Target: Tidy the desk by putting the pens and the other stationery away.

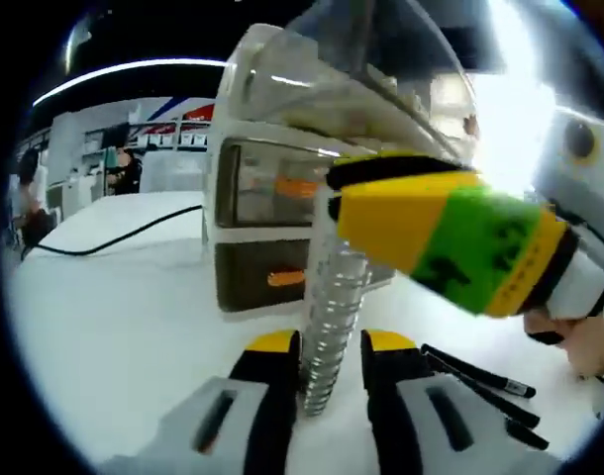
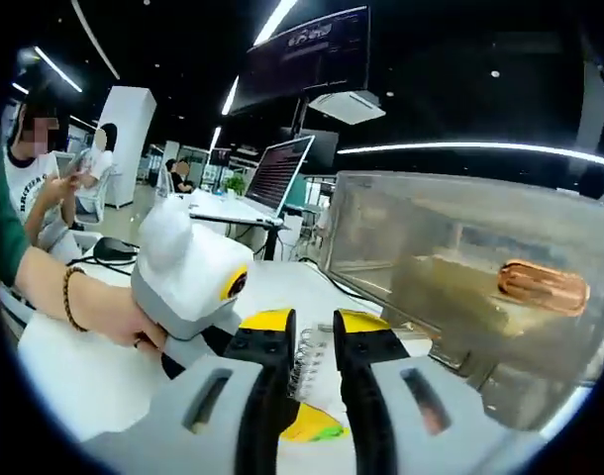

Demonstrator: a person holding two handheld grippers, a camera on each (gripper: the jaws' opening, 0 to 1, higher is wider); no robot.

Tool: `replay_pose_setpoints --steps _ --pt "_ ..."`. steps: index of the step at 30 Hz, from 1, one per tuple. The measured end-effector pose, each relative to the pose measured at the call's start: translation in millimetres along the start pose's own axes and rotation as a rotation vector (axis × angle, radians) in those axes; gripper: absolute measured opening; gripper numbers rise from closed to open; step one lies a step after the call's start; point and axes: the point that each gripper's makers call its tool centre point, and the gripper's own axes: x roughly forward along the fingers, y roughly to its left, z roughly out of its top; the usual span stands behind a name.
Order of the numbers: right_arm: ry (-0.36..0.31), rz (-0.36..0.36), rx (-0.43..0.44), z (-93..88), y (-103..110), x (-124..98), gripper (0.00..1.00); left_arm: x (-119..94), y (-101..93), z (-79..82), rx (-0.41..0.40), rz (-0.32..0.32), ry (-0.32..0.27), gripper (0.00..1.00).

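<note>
A spiral-bound notebook stands edge-on between my left gripper's [image 1: 330, 341] jaws, its wire spiral [image 1: 332, 297] rising straight up from them. The jaws are shut on it. My right gripper [image 1: 381, 213], yellow with a green band, comes in from the right and meets the spiral's upper end. In the right gripper view the same spiral [image 2: 307, 358] sits in the narrow gap of my right gripper [image 2: 314, 322], which is shut on it. The left gripper's white housing [image 2: 183, 267] is just left of it, held by a hand [image 2: 94, 309]. Black pens [image 1: 480, 381] lie on the white desk.
A clear plastic drawer organiser [image 1: 272, 188] stands right behind the notebook, with orange items inside; it is also close on the right [image 2: 431, 237]. A black cable [image 1: 114, 237] crosses the desk [image 1: 104, 327]. A laptop [image 2: 277, 173] and seated people are farther back.
</note>
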Motion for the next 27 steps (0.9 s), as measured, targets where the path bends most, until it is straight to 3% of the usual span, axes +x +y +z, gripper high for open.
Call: replay_pose_setpoints --steps 3,5,12,14,15,17,19,22,27 --pt "-0.007 0.009 0.036 0.0 -1.9 2.9 0.19 1.7 6.0 5.2 0.071 0.043 -0.045 0.21" --pt "-0.012 0.014 0.083 0.6 -3.8 4.7 0.19 3.4 11.2 5.7 0.087 0.085 -0.060 0.12" --pt "0.015 0.054 0.101 -5.7 -0.8 -5.2 0.20 5.8 16.1 4.9 0.040 0.045 -0.063 0.12" --pt "-0.042 0.077 0.058 0.1 0.8 -12.8 0.20 6.3 16.3 5.7 0.069 0.038 -0.064 0.12" --pt "-0.070 0.059 0.030 3.2 -1.3 -19.5 0.20 6.1 15.9 5.3 0.083 0.032 -0.070 0.12" --pt "-0.050 0.018 -0.055 -3.0 -4.4 -37.2 0.20 4.7 16.9 5.5 0.085 0.026 -0.074 0.12" --pt "-0.071 -0.038 -0.085 -5.5 -9.9 -51.7 0.20 3.1 20.0 5.6 0.071 0.024 -0.074 0.12" --pt "-0.030 -0.095 -0.109 -22.6 -19.8 -71.9 0.20 0.4 26.3 5.8 0.010 0.021 -0.087 0.12" --pt "0.038 -0.152 -0.072 -46.4 -37.3 -83.4 0.20 -3.9 27.6 9.3 0.020 0.023 -0.108 0.12"
